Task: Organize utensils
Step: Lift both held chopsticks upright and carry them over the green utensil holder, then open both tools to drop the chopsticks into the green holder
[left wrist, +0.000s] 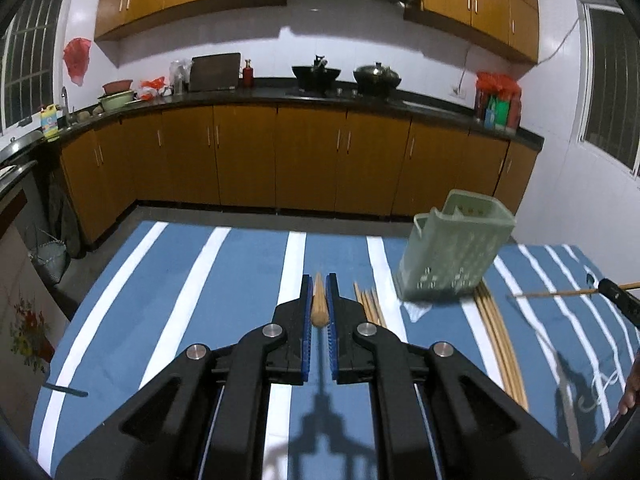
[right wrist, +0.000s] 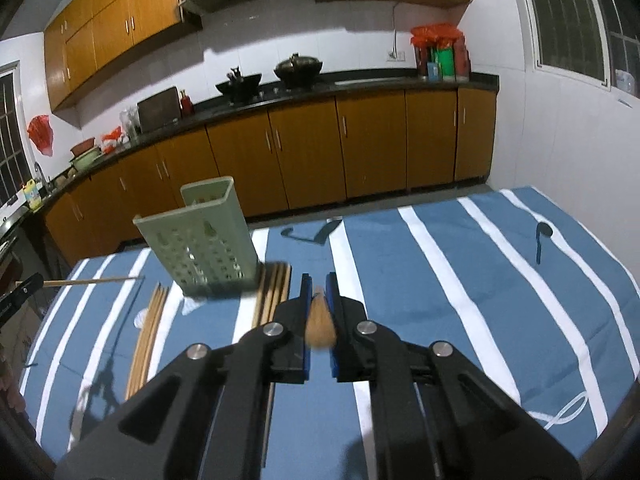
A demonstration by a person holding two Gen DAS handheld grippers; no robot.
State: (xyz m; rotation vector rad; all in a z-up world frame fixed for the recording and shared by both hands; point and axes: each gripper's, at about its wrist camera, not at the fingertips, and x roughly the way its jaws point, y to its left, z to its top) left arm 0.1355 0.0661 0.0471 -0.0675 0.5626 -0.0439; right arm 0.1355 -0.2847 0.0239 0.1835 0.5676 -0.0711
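A pale green perforated utensil holder [left wrist: 454,258] stands on the blue striped tablecloth [left wrist: 224,280]; it also shows in the right wrist view [right wrist: 204,240]. Wooden chopsticks lie flat on both sides of it: one bundle [left wrist: 370,304] to its left, another [left wrist: 500,340] to its right. My left gripper [left wrist: 319,284] is shut on a wooden chopstick [left wrist: 319,304], held above the cloth left of the holder. My right gripper [right wrist: 319,282] is shut on a wooden chopstick [right wrist: 320,324], right of the holder. The right gripper's chopstick [left wrist: 560,292] shows at the left view's right edge.
A black spoon [right wrist: 542,240] lies on the cloth at the far right. A dark utensil [right wrist: 312,232] lies near the table's far edge. A dark flat utensil [left wrist: 66,391] lies at the left edge. Kitchen cabinets [left wrist: 280,160] stand beyond the table.
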